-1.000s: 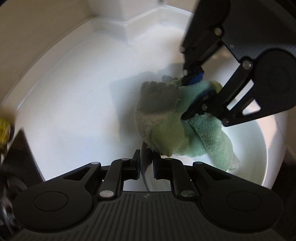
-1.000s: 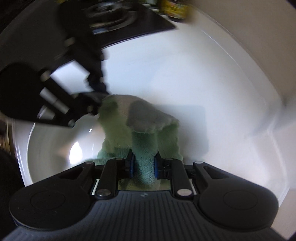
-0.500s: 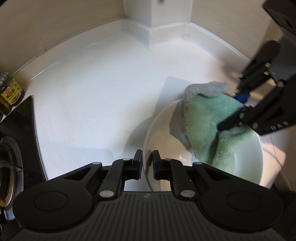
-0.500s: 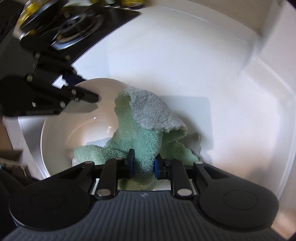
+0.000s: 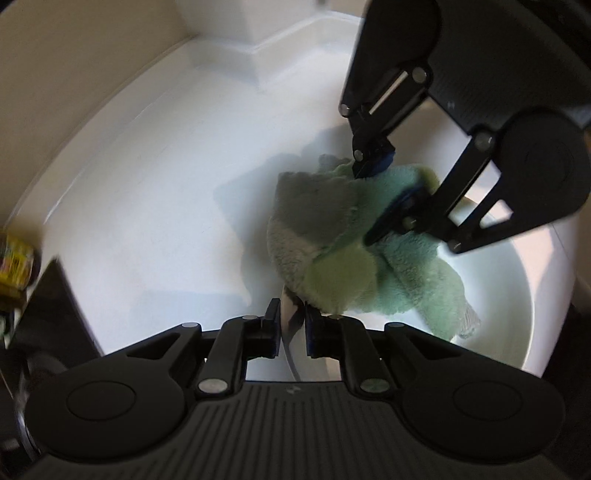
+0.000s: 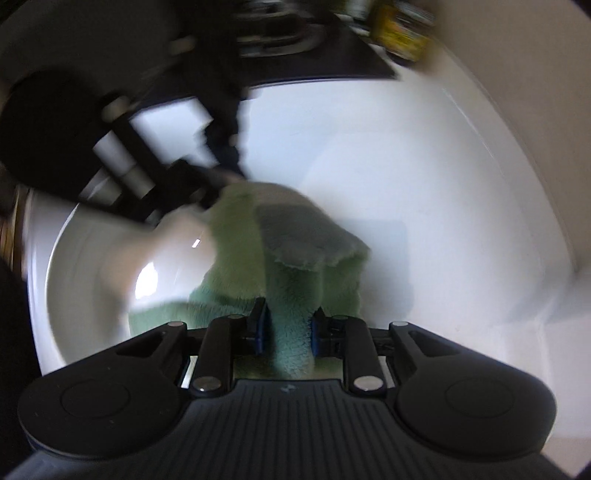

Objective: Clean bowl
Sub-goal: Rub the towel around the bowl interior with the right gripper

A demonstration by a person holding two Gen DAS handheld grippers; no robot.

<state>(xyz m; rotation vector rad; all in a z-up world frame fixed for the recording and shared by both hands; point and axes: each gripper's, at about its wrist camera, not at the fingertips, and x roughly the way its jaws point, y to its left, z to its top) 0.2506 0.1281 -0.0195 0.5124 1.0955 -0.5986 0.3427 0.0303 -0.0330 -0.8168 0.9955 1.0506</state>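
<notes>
A white bowl [image 5: 498, 295] sits on the white counter. My left gripper [image 5: 291, 325] has the bowl's near rim [image 5: 291, 343] between its pads, and its jaws are closing on it. A green and grey fluffy cloth [image 5: 332, 266] lies bunched in the bowl and over its left edge. From the upper right, my right gripper [image 5: 376, 199] pinches a fold of the cloth. In the right wrist view the cloth [image 6: 295, 258] fills the gap of the right gripper [image 6: 288, 325], whose jaws are opening slightly. The left gripper [image 6: 210, 184] shows blurred at the bowl's [image 6: 81, 295] far rim.
The white counter [image 5: 147, 184] runs to a beige wall with a raised corner ledge [image 5: 251, 37]. At the left edge are a yellow-labelled jar [image 5: 14, 266] and a black hob [image 5: 48, 314]. The right wrist view has them at the top, jar [image 6: 402, 33] and hob [image 6: 288, 44].
Half a second ago the right gripper held the cloth at the bowl's far right side. It has swept the cloth back across to the near left rim, as one second ago.
</notes>
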